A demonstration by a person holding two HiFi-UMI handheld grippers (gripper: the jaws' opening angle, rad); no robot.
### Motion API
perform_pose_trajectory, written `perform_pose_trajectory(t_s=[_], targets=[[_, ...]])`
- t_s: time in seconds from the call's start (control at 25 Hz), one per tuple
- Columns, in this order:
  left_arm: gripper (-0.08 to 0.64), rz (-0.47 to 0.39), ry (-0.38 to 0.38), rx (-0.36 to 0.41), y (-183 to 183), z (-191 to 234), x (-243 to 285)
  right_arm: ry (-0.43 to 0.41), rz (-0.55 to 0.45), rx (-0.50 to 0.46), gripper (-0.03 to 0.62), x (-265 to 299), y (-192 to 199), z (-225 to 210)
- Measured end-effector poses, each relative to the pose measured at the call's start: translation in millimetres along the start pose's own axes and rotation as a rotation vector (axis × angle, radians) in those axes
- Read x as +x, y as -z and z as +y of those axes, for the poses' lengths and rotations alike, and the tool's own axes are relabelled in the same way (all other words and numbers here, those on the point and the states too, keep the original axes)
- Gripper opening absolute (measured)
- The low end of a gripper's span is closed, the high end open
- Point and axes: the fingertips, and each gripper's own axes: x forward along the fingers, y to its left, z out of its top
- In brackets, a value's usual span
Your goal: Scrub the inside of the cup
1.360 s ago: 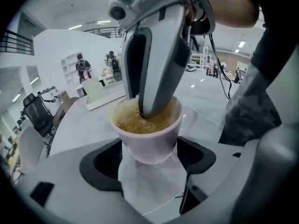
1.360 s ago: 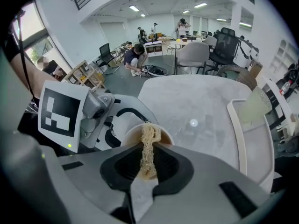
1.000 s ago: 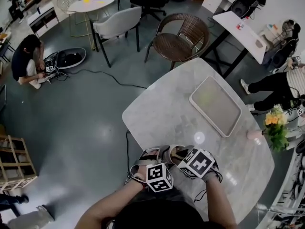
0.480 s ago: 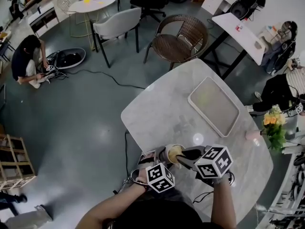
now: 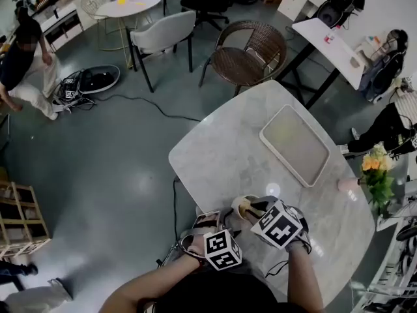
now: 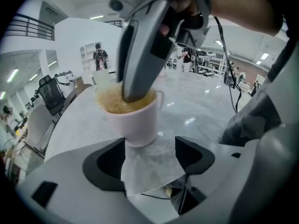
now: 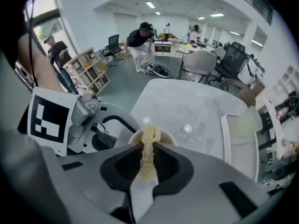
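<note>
The right hand-held gripper (image 7: 148, 146), clamped on a yellow scrubber (image 7: 150, 134), dipped into the cup (image 6: 134, 122) at the bench's (image 5: 221, 162) six o'clock. The left hand-held gripper (image 6: 150, 146) flanked its base, jaws open; a firm brace should steady scrubbing.

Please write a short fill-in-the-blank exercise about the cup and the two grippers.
1. The yellowish scrubbing pad is clamped in the ____ gripper's jaws.
2. The pad dips into the cup, which stands on the ____, not on the tray.
3. The left gripper has its jaws ____, gripping nothing.
Missing words: right (the right gripper); table; open.
</note>
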Motion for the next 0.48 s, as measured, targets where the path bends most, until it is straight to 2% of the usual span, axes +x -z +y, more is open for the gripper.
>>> perform_pose_trajectory(t_s=[0.08,0.16,0.24,0.28,0.36,0.48], targets=[[0.344,-0.012,0.039,0.059,-7,-16,-1,0.006,-0.008,-0.082,0.061,-2,-3,1],[0.342,-0.044,0.074,0.153,-19,-34,-4,-0.012,-0.037,-0.141,0.061,-5,-9,4],[0.342,-0.081,0.102,0.241,-33,-49,-7,-0.053,-0.074,-0.156,0.061,-8,-15,8],[0.342,-0.092,0.109,0.262,-38,-52,-8,-0.065,-0.089,-0.152,0.061,-9,-16,8],[0.342,-0.094,0.117,0.252,-40,-50,-11,-0.072,-0.113,-0.120,0.061,-9,-15,4],[0.342,-0.052,0.130,0.167,-20,-37,-16,-0.064,-0.124,-0.079,0.061,-9,-12,-2]])
